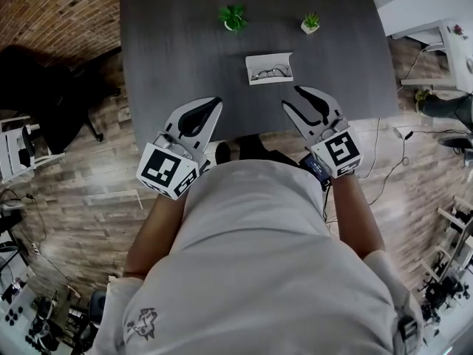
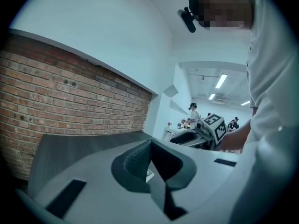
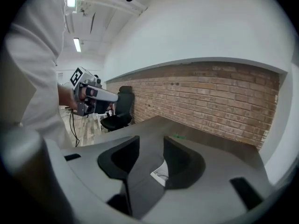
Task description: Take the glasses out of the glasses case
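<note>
The fingers (image 2: 133,161) of the left gripper (image 1: 216,102) were pressed together at their tips with nothing between them. The fingers (image 3: 181,160) of the right gripper (image 1: 290,97) stood spread, and nothing was between them either; in the right gripper view only the far-off case showed through the gap.

Both grippers hung over the near edge of the table (image 1: 177,50), 1 on each side of the person's body and angled inward toward the middle. The glasses case (image 1: 270,58) lay open on the table ahead of them, closer to the right gripper but apart from both. The glasses (image 1: 271,72) lay inside it, untouched. 2 small potted plants (image 1: 233,17) stood further back and well out of the way.

This looked like the approach, with no grip made and the glasses yet to be lifted. The next move probably called for the spread right gripper to come down over the case and close on a thin part of the frame, such as the bridge or an arm. The left gripper could press on the case to hold it down. The case looked light, so it might slide or lift with the glasses.
</note>
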